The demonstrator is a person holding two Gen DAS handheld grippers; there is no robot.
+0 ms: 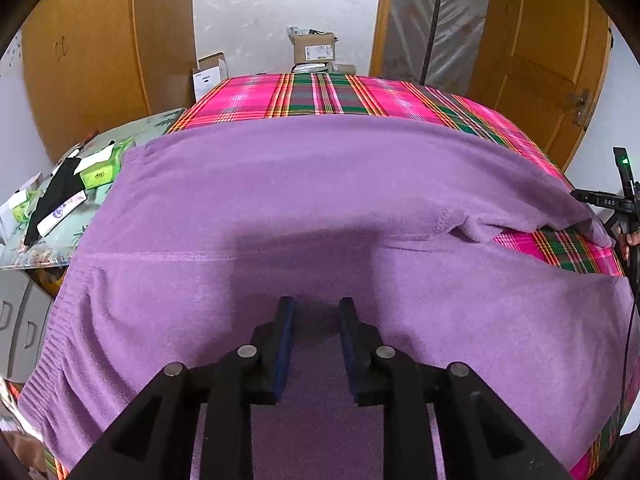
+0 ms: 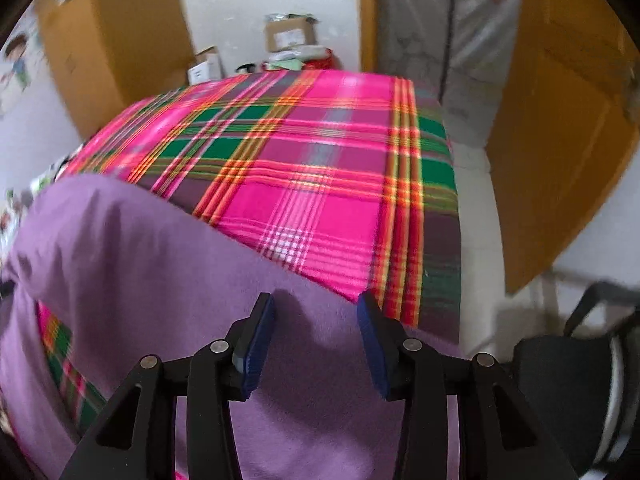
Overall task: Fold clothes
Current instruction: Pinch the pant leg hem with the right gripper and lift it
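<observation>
The purple sweater [image 1: 280, 200] fills the middle and lower part of the left wrist view, spread wide over the plaid cloth [image 1: 320, 96] that covers the table. It is a soft, fuzzy knit with a ribbed band at lower left, a stitched seam running across the centre, and a sleeve [image 1: 532, 220] bent over at the right so that a patch of plaid shows through the gap beneath it. In the right wrist view the same knit occupies the lower left, its edge slanting down toward the lower centre; that picture is blurred, so the fine lie of the edge there is hard to read.

The left gripper [image 1: 316, 308] hovers over the body of the garment, jaws parted with nothing between them. The right gripper [image 2: 316, 304] stands wider apart, also empty, over the sweater's edge near the plaid.

The garment lies mostly flat with one sleeve partly bent in, which would suit either laying out or a fold under way. Any fold now calls for pinching a single layer at an edge; the loose knit will likely sag and drag.

Outward: cardboard boxes [image 1: 314, 46] at upper centre, wooden doors [image 1: 540, 60] to either side, and a cluttered side table [image 1: 60, 200] at the left.
</observation>
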